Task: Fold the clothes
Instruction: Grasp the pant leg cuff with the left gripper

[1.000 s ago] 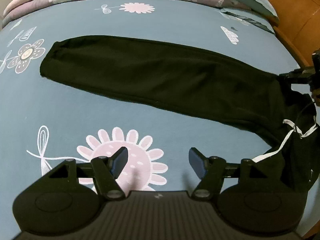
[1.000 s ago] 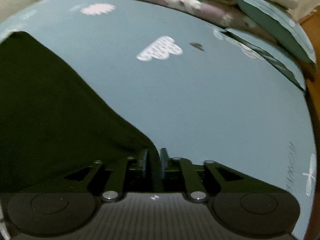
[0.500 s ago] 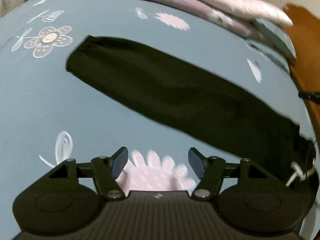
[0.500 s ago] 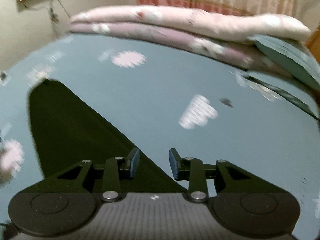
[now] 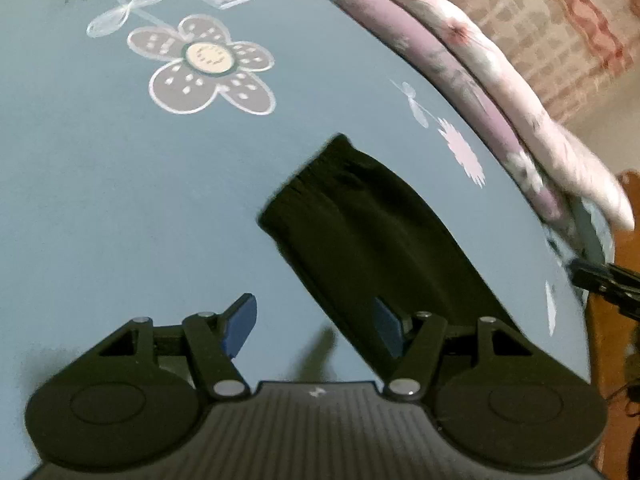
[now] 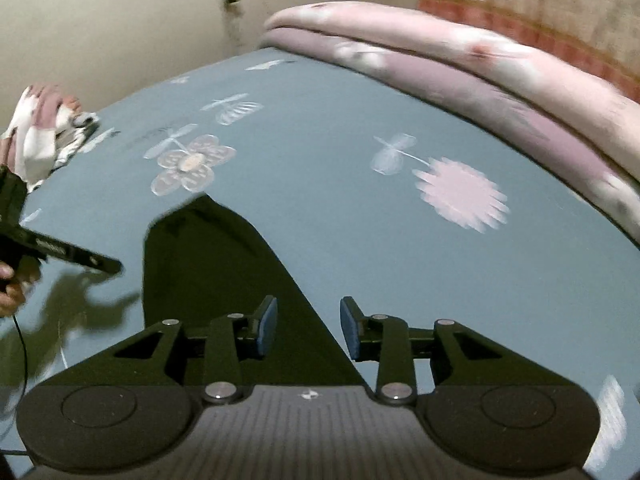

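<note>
Both views now show curtain (image 5: 560,20) behind bedsheet (image 5: 120,200).

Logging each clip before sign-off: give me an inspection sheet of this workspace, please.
Surface: blue bedsheet with flower prints, fairly smooth.
Job's things: black cloth garment lying flat, ribbed cuff end away from the left camera.
Clutter: crumpled white and pink cloth at the bed's far left edge.
Grippers: left tool open above the garment's edge; right tool open, jaws just opened, nothing between the pads.
Cables: thin black cable hanging below the left hand.
Surroundings: folded pink floral quilts, patterned curtain, wall.
</note>
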Tool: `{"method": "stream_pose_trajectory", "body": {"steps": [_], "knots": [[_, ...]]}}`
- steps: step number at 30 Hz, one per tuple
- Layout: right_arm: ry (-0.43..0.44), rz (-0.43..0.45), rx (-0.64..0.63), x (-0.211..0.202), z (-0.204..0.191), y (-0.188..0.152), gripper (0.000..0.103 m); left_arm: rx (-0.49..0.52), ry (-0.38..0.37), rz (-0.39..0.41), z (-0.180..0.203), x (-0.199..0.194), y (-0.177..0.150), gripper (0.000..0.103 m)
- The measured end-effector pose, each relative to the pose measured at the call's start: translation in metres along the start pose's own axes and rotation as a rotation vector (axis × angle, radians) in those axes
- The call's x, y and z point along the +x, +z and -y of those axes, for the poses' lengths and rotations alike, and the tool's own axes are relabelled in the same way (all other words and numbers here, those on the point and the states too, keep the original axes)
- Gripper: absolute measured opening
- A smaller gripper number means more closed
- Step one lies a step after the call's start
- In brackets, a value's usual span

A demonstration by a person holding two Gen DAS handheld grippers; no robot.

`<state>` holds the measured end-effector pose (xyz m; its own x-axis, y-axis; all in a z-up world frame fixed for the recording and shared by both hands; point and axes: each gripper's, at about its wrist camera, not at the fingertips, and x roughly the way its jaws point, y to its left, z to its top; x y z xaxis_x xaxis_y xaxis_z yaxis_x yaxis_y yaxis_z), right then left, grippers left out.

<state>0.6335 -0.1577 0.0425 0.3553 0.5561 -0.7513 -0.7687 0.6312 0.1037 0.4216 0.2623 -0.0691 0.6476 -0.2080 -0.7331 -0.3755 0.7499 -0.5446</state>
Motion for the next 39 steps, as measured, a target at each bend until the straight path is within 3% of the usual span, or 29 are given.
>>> {"method": "stream_pose_trajectory", "body": {"steps": [6, 13, 15, 16, 17, 18, 20, 32, 39], "knots": [[0.121, -0.021, -0.047, 0.112, -0.032, 0.060, 0.049, -0.055, -0.109, 0.022, -0.019, 0.023, 0.014, 0.063], [0.122, -0.154, -0.109, 0.192, -0.045, 0.071, 0.049, -0.087, -0.176, 0.059, -0.028, 0.030, 0.016, 0.061], [0.116, -0.177, -0.111, 0.201, -0.044, 0.065, 0.049, -0.082, -0.165, 0.067, -0.027, 0.031, 0.016, 0.055], [0.124, -0.189, -0.110, 0.202, -0.044, 0.061, 0.044, -0.079, -0.148, 0.071, -0.027, 0.031, 0.017, 0.052], [0.132, -0.201, -0.109, 0.203, -0.044, 0.058, 0.025, -0.075, -0.132, 0.076, -0.026, 0.032, 0.017, 0.039], [0.113, -0.197, -0.130, 0.203, -0.047, 0.056, 0.016, -0.072, -0.115, 0.080, -0.026, 0.032, 0.018, 0.021], [0.104, -0.182, -0.130, 0.199, -0.047, 0.058, 0.008, -0.068, -0.102, 0.083, -0.026, 0.034, 0.020, 0.008], [-0.020, -0.044, -0.090, 0.178, -0.023, 0.087, 0.006, 0.085, -0.105, 0.176, 0.019, 0.028, 0.074, 0.005], [-0.102, -0.004, -0.019, 0.192, 0.000, 0.093, 0.008, 0.117, -0.033, 0.126, 0.032, 0.066, 0.087, 0.007]]}}
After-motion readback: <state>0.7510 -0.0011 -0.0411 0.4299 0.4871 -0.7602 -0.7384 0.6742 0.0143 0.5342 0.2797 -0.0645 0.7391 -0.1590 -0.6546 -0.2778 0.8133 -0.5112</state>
